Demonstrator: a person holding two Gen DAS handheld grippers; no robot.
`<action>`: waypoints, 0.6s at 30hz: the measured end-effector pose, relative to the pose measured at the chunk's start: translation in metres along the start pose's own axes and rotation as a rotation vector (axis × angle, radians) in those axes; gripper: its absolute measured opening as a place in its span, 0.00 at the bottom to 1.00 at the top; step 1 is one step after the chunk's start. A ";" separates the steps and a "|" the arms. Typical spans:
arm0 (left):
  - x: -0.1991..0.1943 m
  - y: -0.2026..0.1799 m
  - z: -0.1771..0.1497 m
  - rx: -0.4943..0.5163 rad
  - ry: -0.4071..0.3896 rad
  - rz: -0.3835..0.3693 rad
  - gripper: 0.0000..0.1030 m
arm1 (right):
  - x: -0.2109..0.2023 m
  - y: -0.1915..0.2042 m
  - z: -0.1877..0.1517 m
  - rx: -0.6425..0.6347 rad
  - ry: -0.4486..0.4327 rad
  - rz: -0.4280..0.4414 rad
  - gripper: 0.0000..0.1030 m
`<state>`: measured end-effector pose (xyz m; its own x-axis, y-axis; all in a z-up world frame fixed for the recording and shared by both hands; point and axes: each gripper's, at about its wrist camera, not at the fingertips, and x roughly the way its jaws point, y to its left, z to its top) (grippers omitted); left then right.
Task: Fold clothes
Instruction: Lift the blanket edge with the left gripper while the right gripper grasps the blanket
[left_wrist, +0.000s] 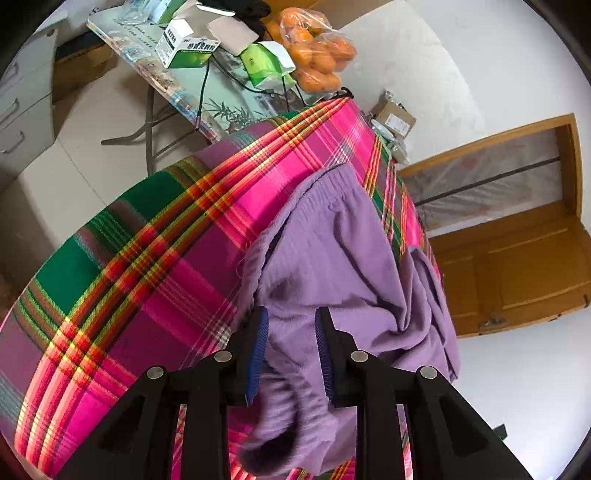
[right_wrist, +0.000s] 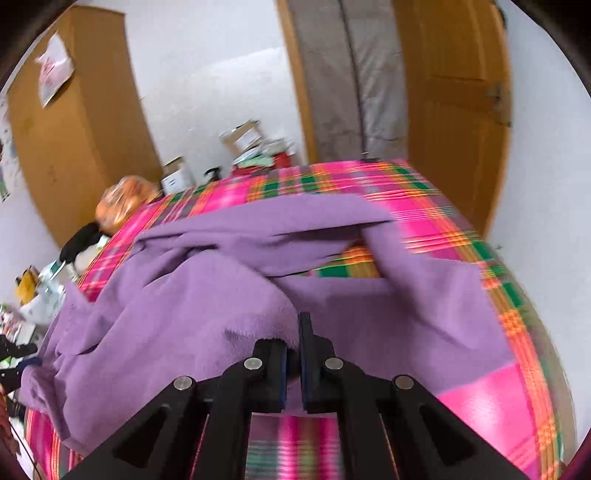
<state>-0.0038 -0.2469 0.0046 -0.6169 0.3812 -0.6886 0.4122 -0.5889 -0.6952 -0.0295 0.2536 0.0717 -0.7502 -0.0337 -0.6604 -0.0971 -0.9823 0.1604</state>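
Purple garment (left_wrist: 332, 258) spread crumpled on plaid-covered tabletop (left_wrist: 129, 277). Left tongs (left_wrist: 290, 354) apart, straddling a fold of the fabric. Right tongs (right_wrist: 293, 363) clamped together on a bunched edge of purple garment (right_wrist: 207, 295)

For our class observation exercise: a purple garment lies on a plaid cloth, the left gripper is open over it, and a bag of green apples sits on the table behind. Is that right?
One detail is wrong. The bag holds oranges, not green apples, as the left wrist view shows. The rest stands: the purple garment lies on the plaid cloth, and the left gripper is open over it.
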 end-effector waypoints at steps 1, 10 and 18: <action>0.001 0.000 -0.002 0.003 0.010 -0.001 0.26 | -0.004 -0.007 0.001 0.013 -0.008 -0.012 0.05; 0.007 -0.003 -0.017 0.022 0.060 -0.014 0.26 | -0.051 -0.052 0.004 0.097 -0.093 -0.077 0.05; 0.006 -0.001 -0.025 0.025 0.083 -0.027 0.26 | -0.085 -0.082 -0.025 0.132 -0.085 -0.199 0.05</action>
<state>0.0086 -0.2264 -0.0045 -0.5695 0.4546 -0.6848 0.3785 -0.5946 -0.7094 0.0583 0.3321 0.0964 -0.7600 0.1788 -0.6249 -0.3282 -0.9354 0.1315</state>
